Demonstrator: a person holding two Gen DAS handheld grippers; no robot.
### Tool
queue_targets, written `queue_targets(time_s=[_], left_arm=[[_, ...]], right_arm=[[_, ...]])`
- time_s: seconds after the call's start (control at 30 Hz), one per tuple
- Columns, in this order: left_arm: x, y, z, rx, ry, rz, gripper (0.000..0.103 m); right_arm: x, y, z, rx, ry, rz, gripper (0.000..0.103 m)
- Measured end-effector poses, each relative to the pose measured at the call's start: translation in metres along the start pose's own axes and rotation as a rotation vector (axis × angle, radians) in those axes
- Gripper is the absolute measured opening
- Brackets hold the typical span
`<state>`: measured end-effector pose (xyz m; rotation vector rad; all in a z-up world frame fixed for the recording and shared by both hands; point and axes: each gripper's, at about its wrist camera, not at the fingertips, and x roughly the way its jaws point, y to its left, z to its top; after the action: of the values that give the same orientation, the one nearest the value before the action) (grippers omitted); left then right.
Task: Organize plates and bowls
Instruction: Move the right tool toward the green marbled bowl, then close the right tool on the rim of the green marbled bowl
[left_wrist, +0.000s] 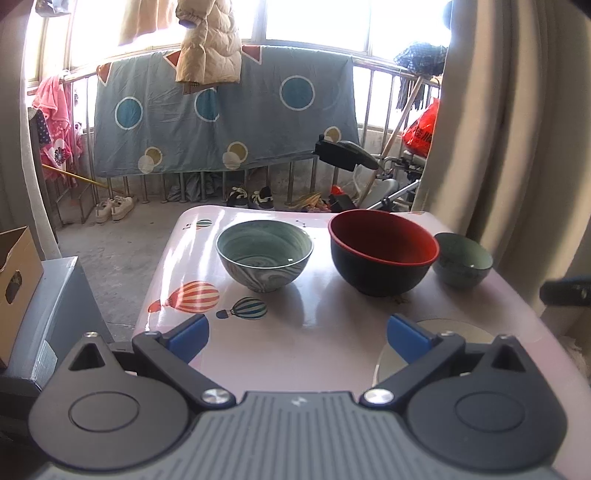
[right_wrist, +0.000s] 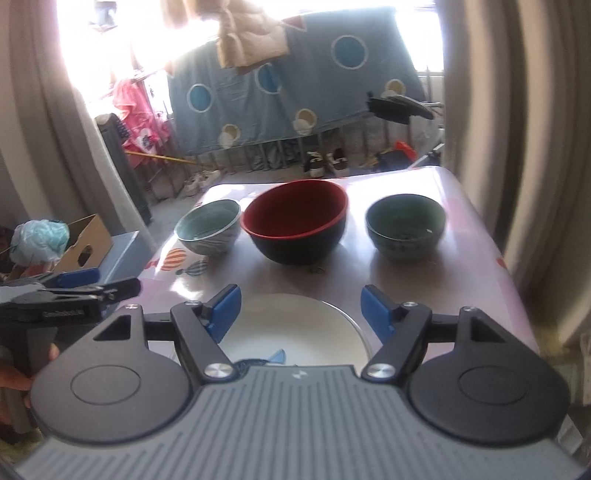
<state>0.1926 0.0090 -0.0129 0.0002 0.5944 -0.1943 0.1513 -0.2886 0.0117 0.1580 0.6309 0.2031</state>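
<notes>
Three bowls stand upright in a row across the far half of your pale pink glossy table (left_wrist: 332, 325) with balloon prints: a grey-green marbled ceramic bowl (left_wrist: 264, 254) at the left, a larger bowl, black outside and red inside (left_wrist: 382, 251), in the middle, and a small dark green bowl (left_wrist: 462, 260) at the right. The red bowl and the small one look very close in the left wrist view, clearly apart in the right. A white round plate (right_wrist: 295, 332) lies flat at the near edge. Your left gripper (left_wrist: 297, 334) hangs above the table, blue pads wide apart, nothing between them. Your right gripper (right_wrist: 299, 310) sits over the plate, fingers spread, clear of it.
</notes>
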Motion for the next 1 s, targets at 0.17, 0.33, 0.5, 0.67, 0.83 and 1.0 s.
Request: queue_targets(time_s=[0.17,0.33,0.5,0.67,0.83,1.0], left_arm=[[0.02,0.0,0.006,0.067,0.017,0.012,0.103],[0.048,0.006,0.019,0.113,0.028,0.025,0.103],[0.084,0.019,0.031,0.112,0.036,0.015,0.103],[0.117,0.037,0.038,0.054,0.061,-0.018,0.103],[0.147,0.051,0.041,-0.012,0.101,-0.054,0.103],[0.173,0.052,0.043,-0.008,0.123,-0.066,0.103]], right_arm=[[0.021,0.01,0.031,-0.021,0.029,0.1,0.072],[0.069,0.029,0.091,-0.064,0.116,0.233,0.072],[0.145,0.062,0.148,-0.191,0.199,0.245,0.071],[0.229,0.093,0.182,-0.295,0.284,0.25,0.056],[0.302,0.111,0.198,-0.337,0.37,0.262,0.045],[0.356,0.116,0.199,-0.345,0.464,0.277,0.035]])
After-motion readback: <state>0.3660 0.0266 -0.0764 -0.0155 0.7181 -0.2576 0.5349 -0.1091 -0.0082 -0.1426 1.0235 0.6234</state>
